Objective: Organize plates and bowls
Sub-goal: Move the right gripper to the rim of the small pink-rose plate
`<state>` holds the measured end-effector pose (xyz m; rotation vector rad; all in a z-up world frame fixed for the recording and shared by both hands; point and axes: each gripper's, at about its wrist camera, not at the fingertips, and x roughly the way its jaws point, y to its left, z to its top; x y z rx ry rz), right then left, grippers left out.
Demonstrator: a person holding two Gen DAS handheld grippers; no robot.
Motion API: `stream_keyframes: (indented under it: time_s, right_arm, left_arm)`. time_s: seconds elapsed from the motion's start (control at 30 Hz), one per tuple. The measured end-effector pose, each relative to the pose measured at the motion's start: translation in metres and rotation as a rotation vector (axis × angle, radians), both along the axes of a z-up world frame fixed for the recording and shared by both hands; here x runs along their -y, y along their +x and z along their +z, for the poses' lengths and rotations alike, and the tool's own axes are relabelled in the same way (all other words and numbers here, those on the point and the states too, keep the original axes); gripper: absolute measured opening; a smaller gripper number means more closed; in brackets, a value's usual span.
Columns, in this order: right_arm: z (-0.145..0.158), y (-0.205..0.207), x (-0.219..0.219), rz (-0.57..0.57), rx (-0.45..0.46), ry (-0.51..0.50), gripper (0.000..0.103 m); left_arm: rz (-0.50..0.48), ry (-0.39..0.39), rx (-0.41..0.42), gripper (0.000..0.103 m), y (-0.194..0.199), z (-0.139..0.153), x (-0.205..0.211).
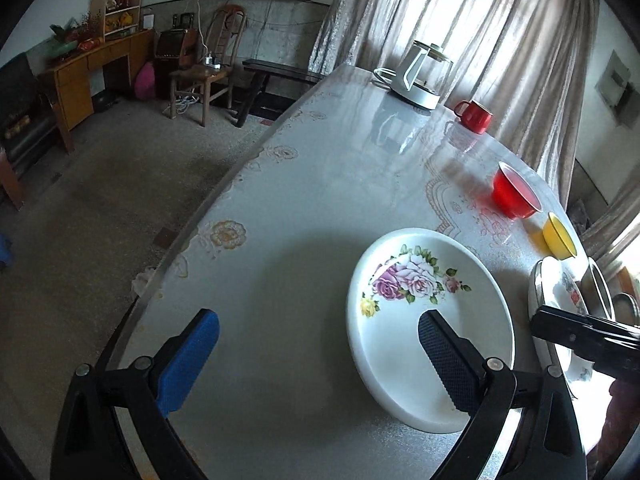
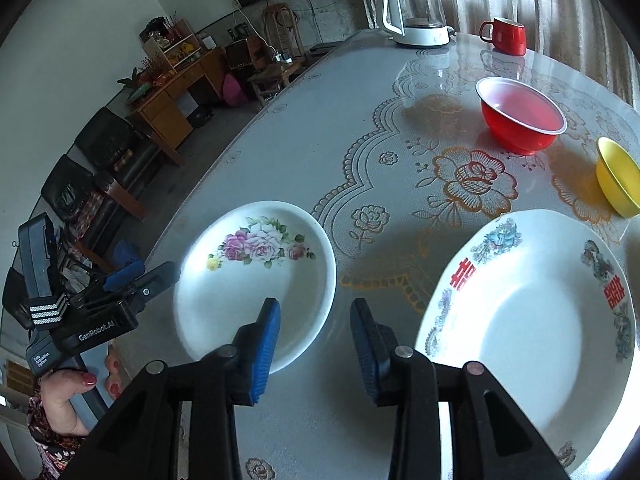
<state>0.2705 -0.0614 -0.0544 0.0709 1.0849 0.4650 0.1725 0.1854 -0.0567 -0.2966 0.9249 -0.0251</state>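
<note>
Rose plate (image 2: 256, 280) near the table's (image 2: 320, 128) left edge, red bowl (image 2: 520, 116) and yellow bowl (image 2: 618, 176) toward the far side: all empty. Left gripper (image 1: 320, 344) wide open, right gripper (image 2: 316, 344) partly open; neither holds anything.

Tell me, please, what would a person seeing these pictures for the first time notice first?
Probably the two white plates near the table's front edge: the rose-patterned plate on the left and the larger plate with red characters on the right. The right gripper hangs open and empty over the bare cloth between them. Farther back, the red bowl and yellow bowl stand out brightly.
</note>
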Motion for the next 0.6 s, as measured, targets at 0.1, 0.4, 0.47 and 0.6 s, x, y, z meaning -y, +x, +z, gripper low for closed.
stream_keyframes:
  time_s: [0.1,0.4,0.47,0.6]
  right_arm:
    - [-0.008,0.006,-0.003,-0.026,-0.02,-0.026,0.036]
    - [-0.029,0.018,-0.013,-0.041,-0.063,-0.066,0.036]
    - [-0.033,0.02,-0.014,-0.04,-0.074,-0.06,0.036]
    - [-0.034,0.023,-0.021,-0.025,-0.054,-0.067,0.035]
  left_arm:
    - [-0.045,-0.037,-0.004,0.099,0.004,-0.001,0.005]
    - [-0.133,-0.011,-0.032,0.08,0.016,-0.007,0.017]
    - [-0.14,-0.002,-0.034,0.079,0.017,-0.008,0.018]
    - [-0.166,0.026,-0.038,0.063,0.021,-0.011,0.023]
